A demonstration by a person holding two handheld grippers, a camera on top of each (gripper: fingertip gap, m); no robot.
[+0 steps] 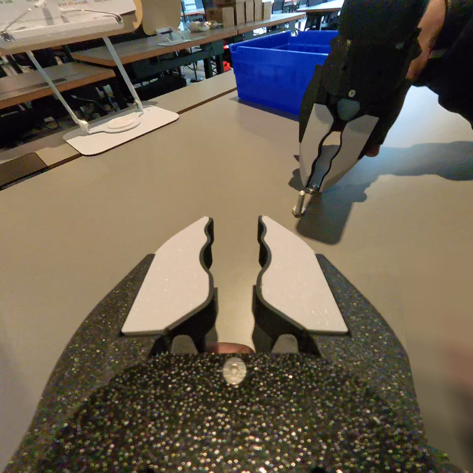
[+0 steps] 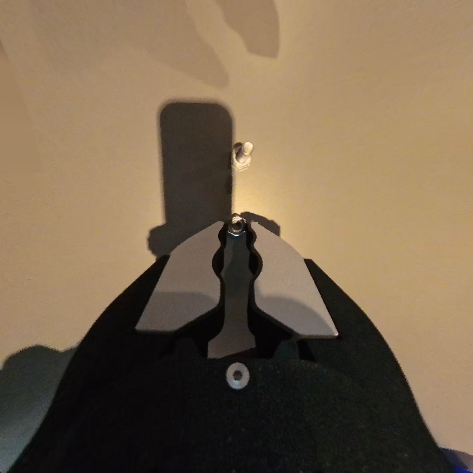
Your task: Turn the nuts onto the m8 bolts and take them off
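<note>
While right gripper (image 2: 237,225) pinches nut (image 2: 237,227), left gripper (image 1: 235,225) gapes empty; bolt (image 1: 300,203) upright nearby, blue bin (image 1: 271,74) behind.

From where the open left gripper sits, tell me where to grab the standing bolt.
Grip the bolt by its bare shank, coming in level from the left gripper side. It stands head-down on the table, and the right gripper holds the nut just above.

bolt (image 1: 299,204) on table (image 1: 179,192), bin (image 1: 276,69) behind
</note>
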